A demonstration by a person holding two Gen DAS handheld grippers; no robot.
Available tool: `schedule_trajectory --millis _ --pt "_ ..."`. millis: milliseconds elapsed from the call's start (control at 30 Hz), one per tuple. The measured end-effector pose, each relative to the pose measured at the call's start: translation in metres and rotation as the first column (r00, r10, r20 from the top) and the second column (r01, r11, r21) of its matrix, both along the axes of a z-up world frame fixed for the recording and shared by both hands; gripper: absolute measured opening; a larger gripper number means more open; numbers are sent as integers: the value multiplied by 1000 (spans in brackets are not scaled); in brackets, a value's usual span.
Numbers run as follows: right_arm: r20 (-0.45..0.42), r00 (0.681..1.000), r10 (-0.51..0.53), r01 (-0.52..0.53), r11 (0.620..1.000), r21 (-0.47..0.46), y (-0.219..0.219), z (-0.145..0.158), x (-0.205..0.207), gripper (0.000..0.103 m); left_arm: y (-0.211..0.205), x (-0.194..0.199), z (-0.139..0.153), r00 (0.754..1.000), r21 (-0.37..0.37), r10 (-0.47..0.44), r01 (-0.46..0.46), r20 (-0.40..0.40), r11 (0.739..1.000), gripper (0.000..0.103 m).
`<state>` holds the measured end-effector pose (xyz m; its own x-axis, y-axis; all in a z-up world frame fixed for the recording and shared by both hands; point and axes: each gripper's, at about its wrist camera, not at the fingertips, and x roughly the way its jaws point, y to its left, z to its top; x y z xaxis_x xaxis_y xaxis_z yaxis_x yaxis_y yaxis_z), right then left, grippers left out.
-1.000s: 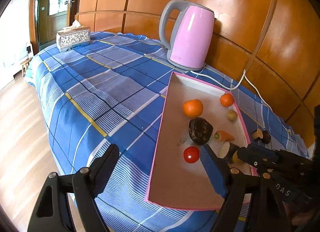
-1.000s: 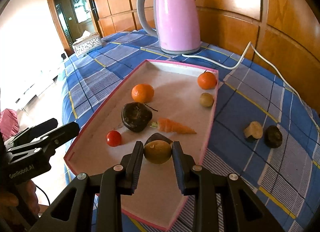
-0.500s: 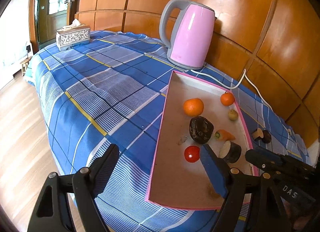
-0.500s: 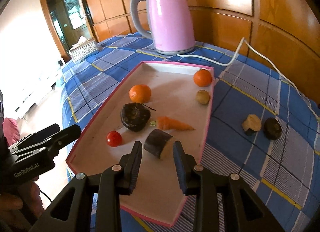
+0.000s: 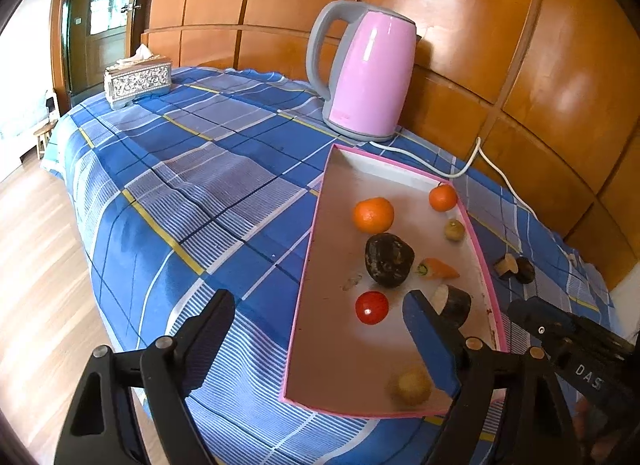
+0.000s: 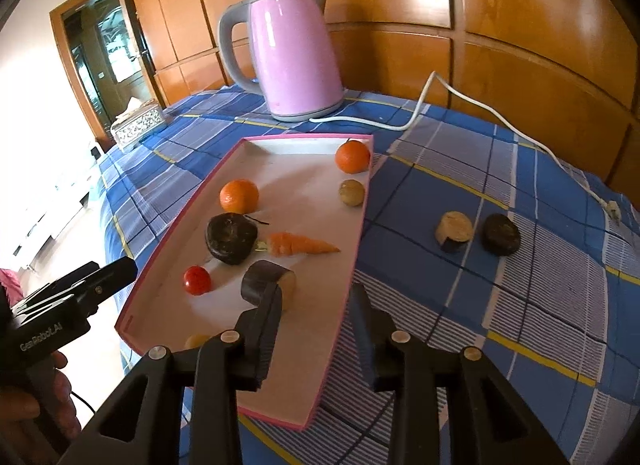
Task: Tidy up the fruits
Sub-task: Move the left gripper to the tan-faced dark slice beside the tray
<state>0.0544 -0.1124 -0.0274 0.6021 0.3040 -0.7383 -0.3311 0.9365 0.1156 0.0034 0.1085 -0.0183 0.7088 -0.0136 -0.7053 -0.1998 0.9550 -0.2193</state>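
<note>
Tray [image 6: 344, 289]: pink-rimmed, on the checked worktop; collects the produce.
Dark cut piece [image 6: 266, 279]: lies inside, beside the cherry tomato [image 6: 197, 280]; a second ago it was clamped.
Right gripper [image 6: 316, 329]: fingers released, just widened, nothing between.
Left gripper [image 5: 316, 329]: spread, empty, waiting.
Outside tray: two pieces [image 6: 454, 231].

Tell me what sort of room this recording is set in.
Probably a room in a home, perhaps a dining area: a table under a blue checked cloth, a pink electric kettle against wood-panelled walls, and an ornate tissue box.
</note>
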Motion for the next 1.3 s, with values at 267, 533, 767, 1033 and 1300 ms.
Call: schedule_trajectory --millis 267,533,767,1033,1300 --pt "32 999 -38 39 999 -8 -8 5 -7 35 -6 -1 2 1000 13 -24 24 5 1000 86" --pt "40 993 -111 111 994 -1 -28 3 -13 36 -16 -1 4 998 28 -58 58 6 998 86" --pt "43 978 -203 203 979 3 -56 1 -14 36 -26 1 5 996 39 -90 90 -3 995 86" --pt "79 940 -332 337 940 -55 -98 -5 -19 36 -45 7 11 986 75 -166 165 8 983 86" --pt "94 866 -491 499 859 -114 -148 -20 -22 36 -70 14 15 966 99 -257 256 -5 962 86"
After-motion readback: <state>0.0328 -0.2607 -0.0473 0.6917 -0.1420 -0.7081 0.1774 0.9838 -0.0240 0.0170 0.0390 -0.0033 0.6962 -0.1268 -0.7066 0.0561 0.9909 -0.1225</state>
